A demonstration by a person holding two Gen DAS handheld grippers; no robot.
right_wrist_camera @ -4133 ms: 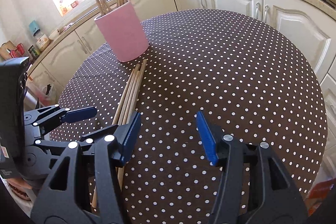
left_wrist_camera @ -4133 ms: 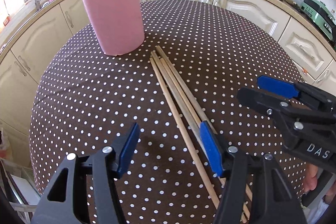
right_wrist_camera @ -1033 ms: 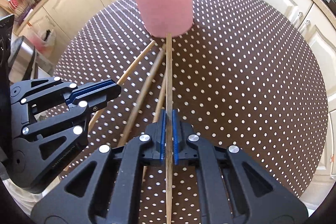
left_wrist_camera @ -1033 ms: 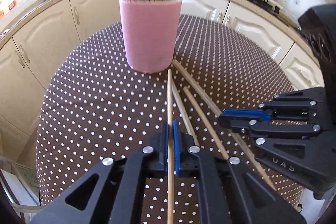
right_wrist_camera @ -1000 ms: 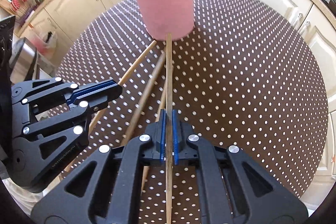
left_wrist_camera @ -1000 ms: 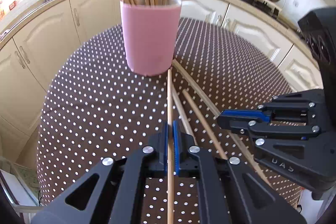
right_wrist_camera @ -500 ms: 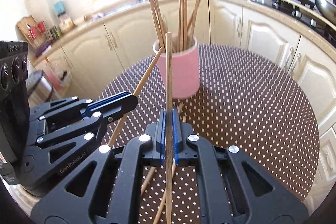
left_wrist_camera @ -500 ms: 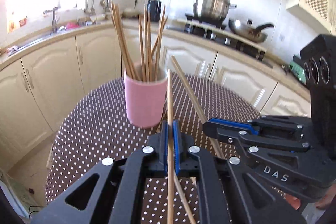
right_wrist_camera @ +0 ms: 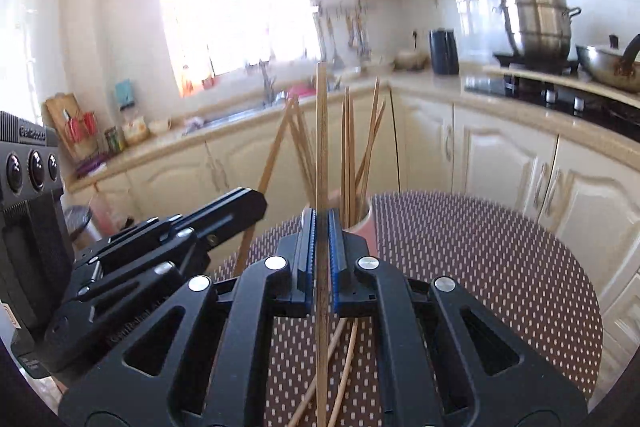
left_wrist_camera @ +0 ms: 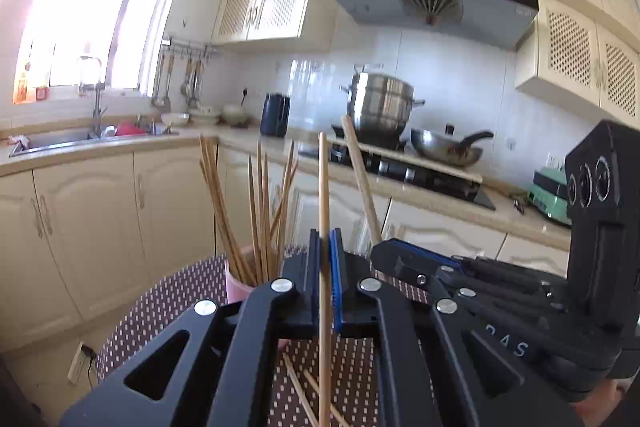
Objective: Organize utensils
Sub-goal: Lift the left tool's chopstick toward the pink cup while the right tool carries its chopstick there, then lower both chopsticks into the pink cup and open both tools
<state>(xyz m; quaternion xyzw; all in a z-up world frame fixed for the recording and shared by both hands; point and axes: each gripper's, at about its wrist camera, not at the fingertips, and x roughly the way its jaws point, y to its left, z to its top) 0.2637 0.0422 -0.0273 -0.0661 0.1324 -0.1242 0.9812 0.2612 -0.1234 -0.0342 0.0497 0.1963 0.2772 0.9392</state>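
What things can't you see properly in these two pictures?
- Pink cup: left wrist view, mostly hidden behind the left gripper; right wrist view, behind the right gripper.
- Loose chopsticks on the table: both views, only short pieces show under the grippers, so no count.
- Held chopstick: lower end cut off by the bottom edge.
- Sink items: right wrist view, blurred and glared.

Black tools, blue pads, pale wood and pink over a dotted brown cloth

I see my left gripper (left_wrist_camera: 325, 267) and right gripper (right_wrist_camera: 319, 247) in black with blue pads, each around a pale tan chopstick (left_wrist_camera: 324, 195); low in the left-wrist frame the pink holder (left_wrist_camera: 236, 287) shows behind them, the tablecloth (right_wrist_camera: 480, 267) is dark brown with white dots, the cabinets (left_wrist_camera: 100, 227) are cream, the steamer pot (left_wrist_camera: 380, 103) at centre right is silver, and a mint-green appliance (left_wrist_camera: 550, 197) sits at the right edge.
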